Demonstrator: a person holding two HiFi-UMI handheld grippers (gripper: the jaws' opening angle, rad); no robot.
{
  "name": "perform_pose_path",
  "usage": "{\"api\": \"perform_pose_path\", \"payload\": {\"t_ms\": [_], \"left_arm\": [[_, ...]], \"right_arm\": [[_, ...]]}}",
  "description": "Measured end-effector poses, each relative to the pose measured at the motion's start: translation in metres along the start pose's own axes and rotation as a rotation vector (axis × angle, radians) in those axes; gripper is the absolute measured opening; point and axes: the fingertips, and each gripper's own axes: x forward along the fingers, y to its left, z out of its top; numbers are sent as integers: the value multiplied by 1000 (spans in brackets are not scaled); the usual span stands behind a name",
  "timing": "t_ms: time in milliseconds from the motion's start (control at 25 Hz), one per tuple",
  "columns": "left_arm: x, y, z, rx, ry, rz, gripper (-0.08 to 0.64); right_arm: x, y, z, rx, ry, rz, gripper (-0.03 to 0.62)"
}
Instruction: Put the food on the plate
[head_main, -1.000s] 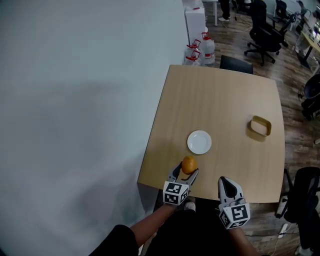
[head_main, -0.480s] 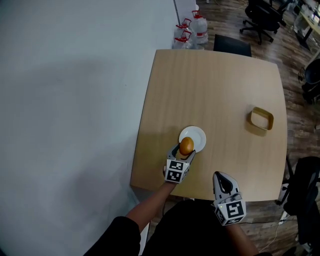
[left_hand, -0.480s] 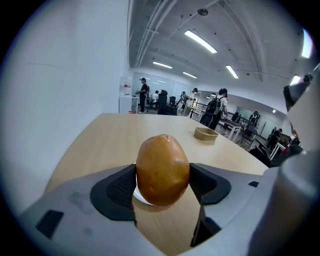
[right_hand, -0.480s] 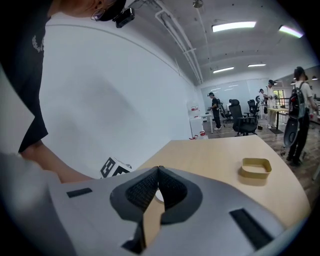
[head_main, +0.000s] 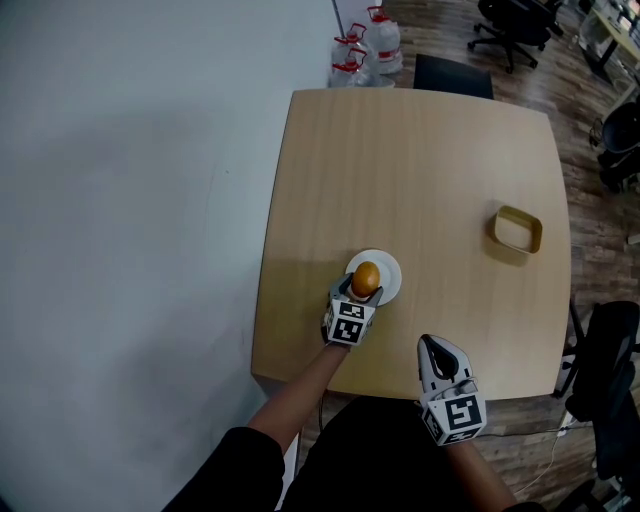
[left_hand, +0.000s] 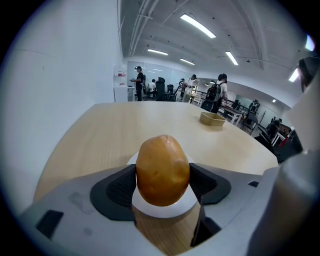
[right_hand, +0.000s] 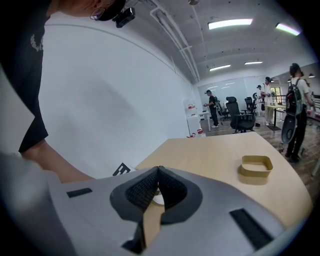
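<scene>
Left gripper, head view: the left gripper (head_main: 362, 285) pinches a brownish-orange oval potato (head_main: 366, 277) over the near-left part of a round white plate (head_main: 391, 271) on the light wooden table (head_main: 420, 160).
Right gripper, head view: the right gripper (head_main: 432, 347) is above the table's near edge, apart from the plate.
Left gripper view: both pads press the potato's sides. The plate lies under it, but contact between them cannot be told.
Right gripper view: the jaws are pressed together with nothing between them. A tan rectangular container (right_hand: 256, 173) sits far right.
Change: a second ago the potato was short of the plate; now it is over it.
</scene>
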Motion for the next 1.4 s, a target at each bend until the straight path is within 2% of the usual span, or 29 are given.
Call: {"api": "perform_pose_path", "payload": {"t_ms": [440, 640, 800, 1000, 1400], "left_arm": [[28, 1, -12, 25, 107, 7, 330], [34, -3, -15, -16, 104, -52, 330], [29, -1, -13, 8, 86, -40, 330], [8, -5, 4, -89, 32, -36, 331], [-53, -28, 31, -140, -90, -71, 331]], "right_arm": [[-2, 9, -10, 20, 15, 9, 60], [-5, 12, -14, 10, 13, 24, 60], [-14, 9, -16, 18, 16, 2, 60], [-28, 9, -12, 15, -22, 15, 59], [-53, 11, -1, -8, -84, -8, 60]]}}
